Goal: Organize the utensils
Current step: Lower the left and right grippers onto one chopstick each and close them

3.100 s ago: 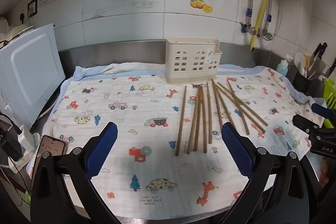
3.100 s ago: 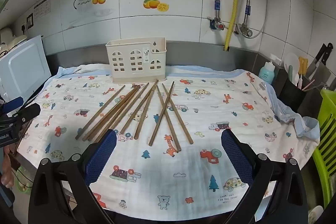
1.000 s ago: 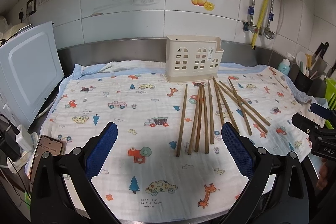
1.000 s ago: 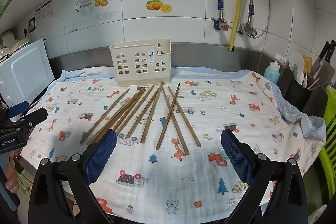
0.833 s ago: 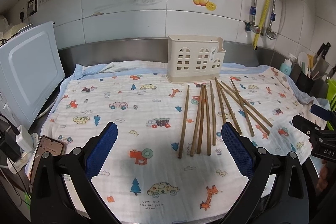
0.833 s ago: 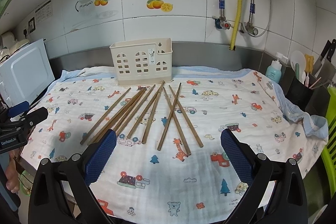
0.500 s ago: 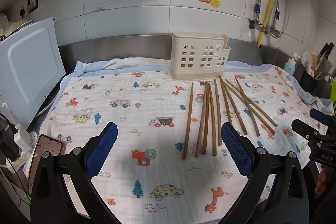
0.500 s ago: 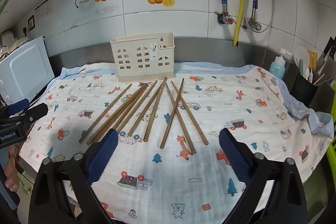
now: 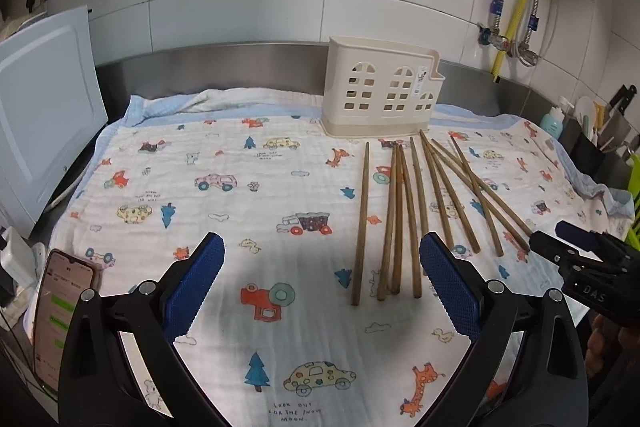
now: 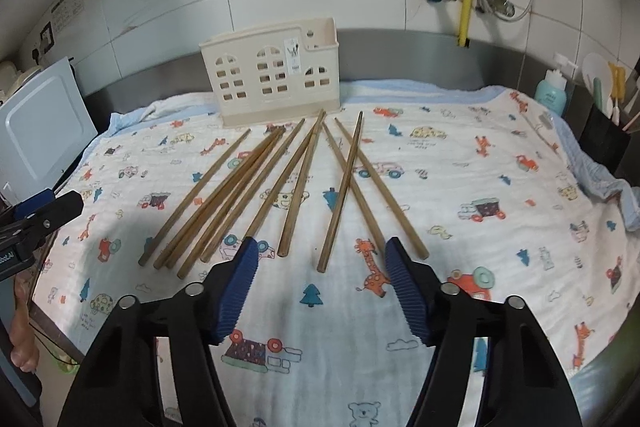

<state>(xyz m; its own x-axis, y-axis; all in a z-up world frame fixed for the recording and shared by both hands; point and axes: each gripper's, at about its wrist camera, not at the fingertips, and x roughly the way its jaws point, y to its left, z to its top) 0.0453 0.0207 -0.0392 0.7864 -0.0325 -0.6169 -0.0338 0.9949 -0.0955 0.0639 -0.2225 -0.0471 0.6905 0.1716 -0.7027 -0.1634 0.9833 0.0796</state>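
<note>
1. I had the left gripper [image 9: 320,281] spread wide over the printed cloth [image 9: 224,187], low in the left wrist view, with nothing between its blue pads [image 9: 450,287]
2. The right pad sat just in front of the near ends of the chopsticks [image 9: 400,215], which lay fanned across the centre right of that frame; I could not tell whether it touched any of them
3. My right gripper [image 10: 320,287] stood partly open at the bottom centre of its own view; its jaws had just been closing, and no stick lay between them
4. The near tips of two chopsticks [image 10: 296,195] lay just above the gap between its pads, apart from them
5. The cream utensil holder [image 10: 276,75] stood upright at the upper centre of the right view, at the back of the cloth, with the far stick ends close to its base
6. In the left view the same holder [image 9: 380,91] sat upper right of centre, no chopstick showing above its rim
7. A phone [image 9: 60,311] with its screen lit lay at the lower left edge of the left view
8. A white appliance [image 9: 44,107] filled the left edge, and a blue bottle [image 10: 554,93] stood at the far right of the right view
</note>
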